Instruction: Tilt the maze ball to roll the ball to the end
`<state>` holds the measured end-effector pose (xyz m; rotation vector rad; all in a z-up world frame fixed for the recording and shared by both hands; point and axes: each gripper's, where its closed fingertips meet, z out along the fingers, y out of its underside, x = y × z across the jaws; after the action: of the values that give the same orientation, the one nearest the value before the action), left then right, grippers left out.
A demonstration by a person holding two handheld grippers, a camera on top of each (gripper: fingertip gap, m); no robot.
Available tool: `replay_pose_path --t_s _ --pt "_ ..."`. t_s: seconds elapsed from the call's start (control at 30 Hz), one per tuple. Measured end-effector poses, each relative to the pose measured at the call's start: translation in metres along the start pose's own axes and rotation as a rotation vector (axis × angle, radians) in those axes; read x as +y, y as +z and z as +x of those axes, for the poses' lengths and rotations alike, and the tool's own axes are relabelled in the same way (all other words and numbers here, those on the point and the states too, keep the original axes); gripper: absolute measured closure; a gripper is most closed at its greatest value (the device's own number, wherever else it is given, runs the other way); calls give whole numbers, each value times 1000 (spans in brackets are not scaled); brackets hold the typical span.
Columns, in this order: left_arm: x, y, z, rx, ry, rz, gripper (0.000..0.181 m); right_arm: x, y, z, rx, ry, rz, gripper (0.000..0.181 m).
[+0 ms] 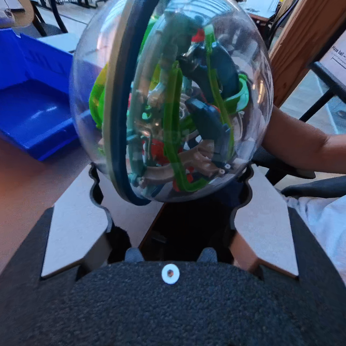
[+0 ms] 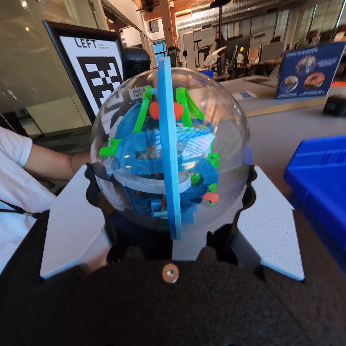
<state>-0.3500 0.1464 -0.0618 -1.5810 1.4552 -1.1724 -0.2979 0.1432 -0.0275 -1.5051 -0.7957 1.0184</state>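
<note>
A: We're in an open workshop hall, timber posts and desks behind us, a reddish-brown table [image 1: 28, 177] below, with a blue plastic bin [image 1: 35, 112] beside our work.

B: And the maze ball [image 1: 168, 104] hangs above the table edge, lifted between our two tools. Our left gripper [image 1: 169, 174] has its white fingers [image 1: 74, 215] spread wide and pressed on opposite flanks of the sphere; our right gripper [image 2: 169, 172] is clamped on it the same way from the other side.

A: How do we judge the handling?

B: Light, we'd say, a hollow clear shell, rigid but smooth and slippery. Hard plastic like that could crack if dropped. We hold it best low on the curve, either side of the blue equator ring [image 2: 168, 149], so the scalloped finger edges cup it.

A: Its looks?

B: A transparent globe, the ring standing nearly upright, with green rails, blue ramps, a white curved track and orange tabs tangled inside. A small white sticker [image 2: 137, 93] sits on the shell. We cannot pick out the little ball itself among the tracks.
</note>
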Motion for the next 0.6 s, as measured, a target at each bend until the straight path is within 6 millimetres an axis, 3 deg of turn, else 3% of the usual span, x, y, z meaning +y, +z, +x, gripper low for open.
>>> replay_pose_path --t_s 0.17,0.3,0.4,0.47,0.6 --pt "20 14 -16 77 -262 -27 34 30 2 26 -9 292 -41 27" --pt "36 23 -26 101 -380 -58 34 43 3 41 -1 382 -22 28" --pt "36 24 -33 105 -452 -30 35 33 -1 52 42 336 80 37" --pt "35 24 -35 109 -486 -27 35 32 -3 54 73 290 60 35" --pt "34 21 -40 107 -622 -4 35 18 -6 51 216 13 -11 28"
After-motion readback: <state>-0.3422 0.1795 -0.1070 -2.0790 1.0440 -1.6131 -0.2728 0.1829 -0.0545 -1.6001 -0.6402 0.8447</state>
